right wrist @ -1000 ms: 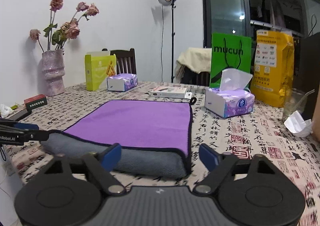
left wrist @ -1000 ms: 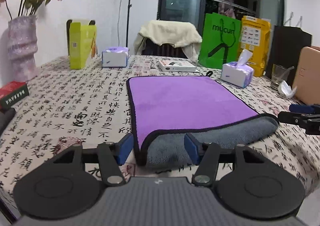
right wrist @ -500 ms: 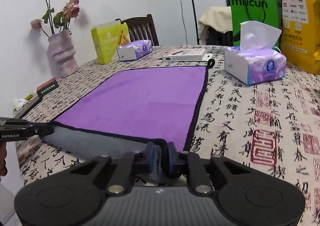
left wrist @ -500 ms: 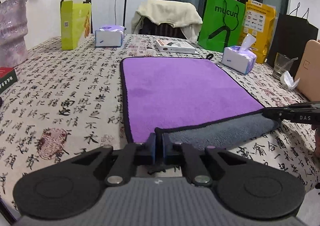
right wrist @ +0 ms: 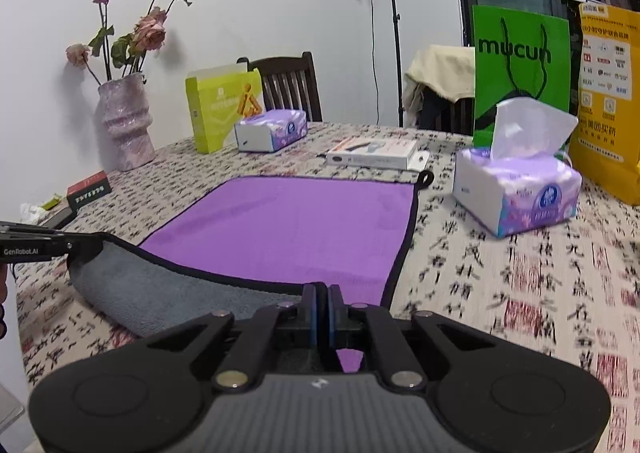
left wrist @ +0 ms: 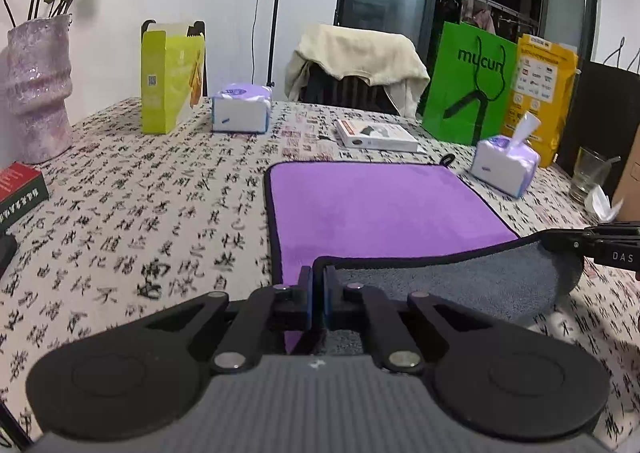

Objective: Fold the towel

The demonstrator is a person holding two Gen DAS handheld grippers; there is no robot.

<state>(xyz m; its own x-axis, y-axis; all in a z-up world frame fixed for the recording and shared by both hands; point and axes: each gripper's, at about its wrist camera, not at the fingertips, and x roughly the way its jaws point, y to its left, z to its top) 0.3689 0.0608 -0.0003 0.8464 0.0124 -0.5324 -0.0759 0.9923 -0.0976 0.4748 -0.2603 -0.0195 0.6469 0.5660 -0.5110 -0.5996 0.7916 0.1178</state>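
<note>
A purple towel with a black border and a grey underside lies spread on a worktop covered in a cloth printed with black calligraphy. The towel's near edge is raised off the worktop and curled over, so a band of the grey side faces up along the front.

The left gripper is clenched on the near left corner of that raised edge, its blue pads pressed together with the black border caught between them. The right gripper is clenched the same way on the near right corner. Each gripper also shows at the edge of the other's view, holding its end of the lifted edge above the worktop. The far half of the towel rests flat, with a small black hanging loop at its far right corner.

A tissue pack with a sheet sticking up sits just beside the towel's right edge. A flat white box lies beyond the far edge, and a second tissue pack and an upright yellow-green carton stand farther back on the left. A pink vase of faded roses stands at the far left.

Each gripper's body hides the towel fabric directly beneath it. The worktop at the right of the right wrist view is blurred.
</note>
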